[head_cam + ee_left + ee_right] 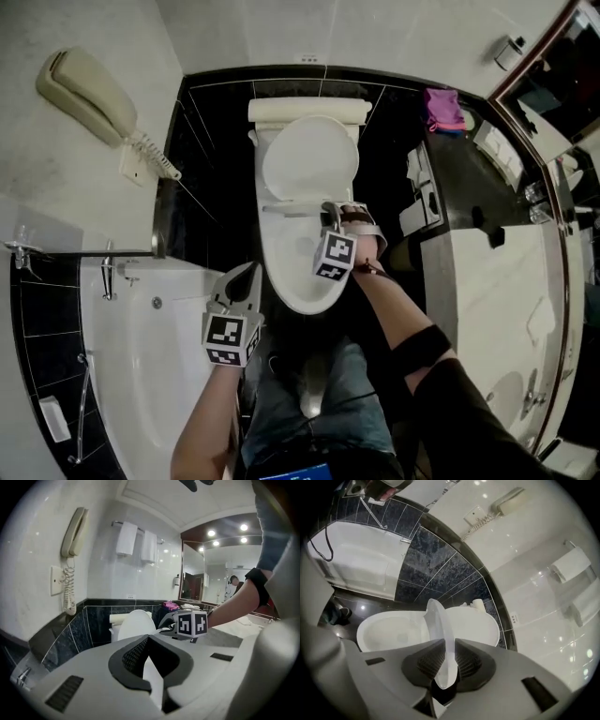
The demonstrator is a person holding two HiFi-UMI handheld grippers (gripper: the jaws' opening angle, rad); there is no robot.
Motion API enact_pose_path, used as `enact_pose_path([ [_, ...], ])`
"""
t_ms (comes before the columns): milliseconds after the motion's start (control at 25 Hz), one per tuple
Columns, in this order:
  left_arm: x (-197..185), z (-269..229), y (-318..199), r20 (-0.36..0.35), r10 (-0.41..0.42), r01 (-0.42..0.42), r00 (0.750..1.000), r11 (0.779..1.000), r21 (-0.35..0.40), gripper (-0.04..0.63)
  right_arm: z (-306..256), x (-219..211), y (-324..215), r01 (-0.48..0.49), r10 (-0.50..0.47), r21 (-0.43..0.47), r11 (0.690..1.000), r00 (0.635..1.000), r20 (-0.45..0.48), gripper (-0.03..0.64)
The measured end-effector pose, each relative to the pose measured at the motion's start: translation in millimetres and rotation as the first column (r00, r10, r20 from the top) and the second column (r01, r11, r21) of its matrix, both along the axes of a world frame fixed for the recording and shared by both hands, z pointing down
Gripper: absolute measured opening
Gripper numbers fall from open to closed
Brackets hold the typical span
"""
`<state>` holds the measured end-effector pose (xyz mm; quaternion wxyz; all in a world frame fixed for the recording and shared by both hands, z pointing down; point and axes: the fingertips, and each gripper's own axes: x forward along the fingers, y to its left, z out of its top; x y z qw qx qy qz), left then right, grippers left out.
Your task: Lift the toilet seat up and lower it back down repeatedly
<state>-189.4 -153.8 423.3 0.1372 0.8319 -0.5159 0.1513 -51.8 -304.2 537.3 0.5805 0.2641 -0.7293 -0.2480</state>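
Note:
The white toilet bowl stands in the middle of the head view, its lid up against the cistern. My right gripper reaches over the bowl's right side. It is shut on the front edge of the toilet seat, which stands tilted up between bowl and lid; the thin white rim sits between both pads. My left gripper hangs beside the bowl's left rim, jaws together with nothing in them. It points at the lid and the right gripper's marker cube.
A white bathtub with a chrome rail fills the left. A wall phone hangs above it. To the right are a vanity counter and a pink cloth. The person's legs stand before the bowl.

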Motion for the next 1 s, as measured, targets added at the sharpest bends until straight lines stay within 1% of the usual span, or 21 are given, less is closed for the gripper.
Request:
enact_pose_path([
  [200, -4.1, 21.8, 47.2, -0.026, -0.032, 0.031, 0.999, 0.999, -0.039, -0.014, 25.3, 4.6, 58.1, 0.015, -0.015, 0.002, 1.0, 1.0, -0.004, 0.084],
  [360, -6.6, 42.9, 71.0, -0.043, -0.09, 0.089, 0.995, 0.995, -0.035, -0.014, 52.0, 3.5, 94.7, 0.063, -0.063, -0.008, 0.998, 0.998, 0.008, 0.095],
  [440, 1.3, 57.6, 81.0, -0.047, -0.111, 0.11, 0.993, 0.993, -0.031, -0.014, 65.7, 4.7, 111.0, 0.078, -0.078, 0.005, 0.997, 0.997, 0.023, 0.1],
  [560, 22.7, 81.0, 100.7, -0.031, -0.094, 0.093, 0.995, 0.995, -0.026, -0.014, 84.8, 9.7, 136.1, 0.077, -0.078, 0.024, 0.997, 0.996, 0.046, 0.101],
  [760, 45.2, 122.0, 132.5, -0.02, -0.083, 0.082, 0.996, 0.996, -0.027, -0.014, 131.4, 11.5, 177.6, 0.1, -0.1, 0.001, 0.995, 0.993, 0.064, 0.11],
  [1000, 56.6, 172.9, 152.8, -0.008, -0.077, 0.077, 0.997, 0.997, -0.028, -0.014, 188.9, 10.3, 217.9, 0.125, -0.124, -0.012, 0.992, 0.989, 0.085, 0.118],
])
